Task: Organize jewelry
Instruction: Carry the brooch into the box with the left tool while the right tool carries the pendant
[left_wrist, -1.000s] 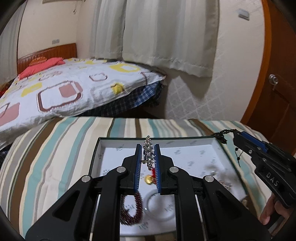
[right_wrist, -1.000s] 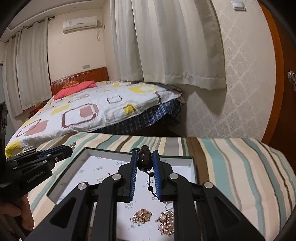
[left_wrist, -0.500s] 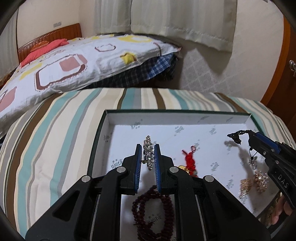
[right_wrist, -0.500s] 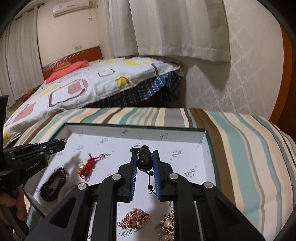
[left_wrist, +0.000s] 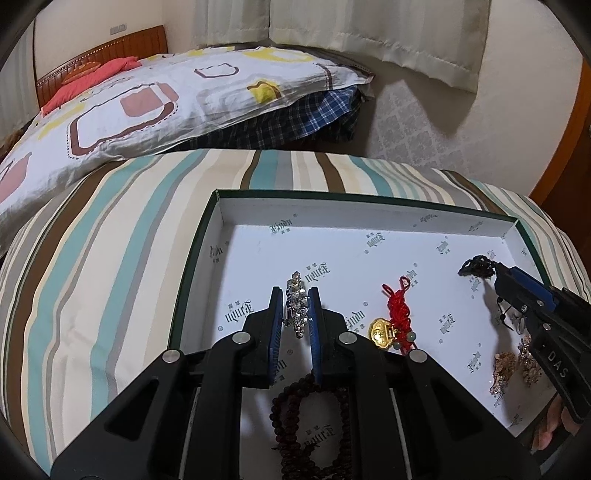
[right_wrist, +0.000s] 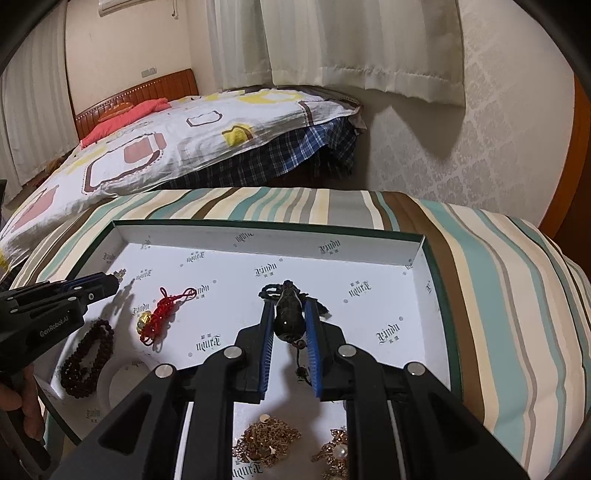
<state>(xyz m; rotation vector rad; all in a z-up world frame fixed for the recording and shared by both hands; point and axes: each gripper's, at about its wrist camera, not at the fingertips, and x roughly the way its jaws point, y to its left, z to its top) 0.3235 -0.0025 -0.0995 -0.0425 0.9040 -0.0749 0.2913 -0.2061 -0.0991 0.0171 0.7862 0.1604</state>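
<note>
My left gripper (left_wrist: 295, 291) is shut on a rhinestone hair clip (left_wrist: 297, 308), held just above the left part of the white box tray (left_wrist: 218, 236). My right gripper (right_wrist: 290, 301) is shut on a dark bead pendant (right_wrist: 288, 314) with a black cord, over the tray's middle (right_wrist: 413, 254). In the left wrist view the right gripper (left_wrist: 495, 271) enters from the right with the black cord knot at its tip. The left gripper (right_wrist: 110, 284) shows at the left edge of the right wrist view.
Inside the tray lie a red knot charm with a gold piece (left_wrist: 395, 314), a dark bead bracelet (left_wrist: 314, 424), and gold-coloured jewelry pieces (right_wrist: 266, 439). The tray rests on a striped cloth (left_wrist: 110, 280). A bed (left_wrist: 147, 99) stands behind it.
Both grippers have dropped toward the tray and tilted downward, each keeping hold of its piece. More of the tray floor and its jewelry shows now.
</note>
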